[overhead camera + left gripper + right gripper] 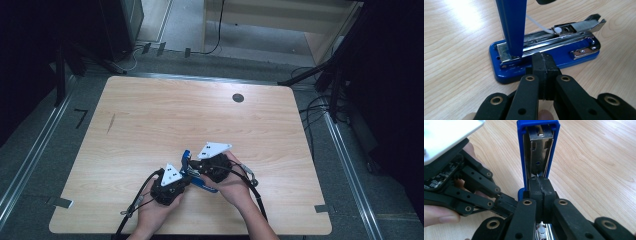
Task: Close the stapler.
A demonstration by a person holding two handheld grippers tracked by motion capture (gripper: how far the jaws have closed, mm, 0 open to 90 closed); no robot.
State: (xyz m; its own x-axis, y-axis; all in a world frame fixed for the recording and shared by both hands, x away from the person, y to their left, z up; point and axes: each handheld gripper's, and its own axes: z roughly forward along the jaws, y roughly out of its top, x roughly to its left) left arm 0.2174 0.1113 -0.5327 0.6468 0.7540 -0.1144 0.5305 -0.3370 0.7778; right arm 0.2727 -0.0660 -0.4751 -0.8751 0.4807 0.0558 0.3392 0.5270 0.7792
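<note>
A blue stapler point(201, 182) lies open on the wooden table point(200, 120), near its front edge. Its blue lid point(511, 25) stands upright from the hinge. The metal staple channel point(564, 31) rests on the blue base point(579, 53). My left gripper point(543, 58) is shut with nothing between the jaws, and its tips sit at the base's near edge beside the hinge. My right gripper point(539, 182) is also shut and empty, with its tips against the inner face of the upright lid point(537, 145). In the high view the left gripper point(186, 175) and right gripper point(196, 167) meet at the stapler. The left gripper point(507, 206) comes in from the left of the right gripper view.
A round cable hole point(238, 97) is at the table's far right. A dark mark point(111, 122) lies on the left part. Cables trail from both grippers toward the front edge. Dark stands and floor cables point(320, 105) flank the table.
</note>
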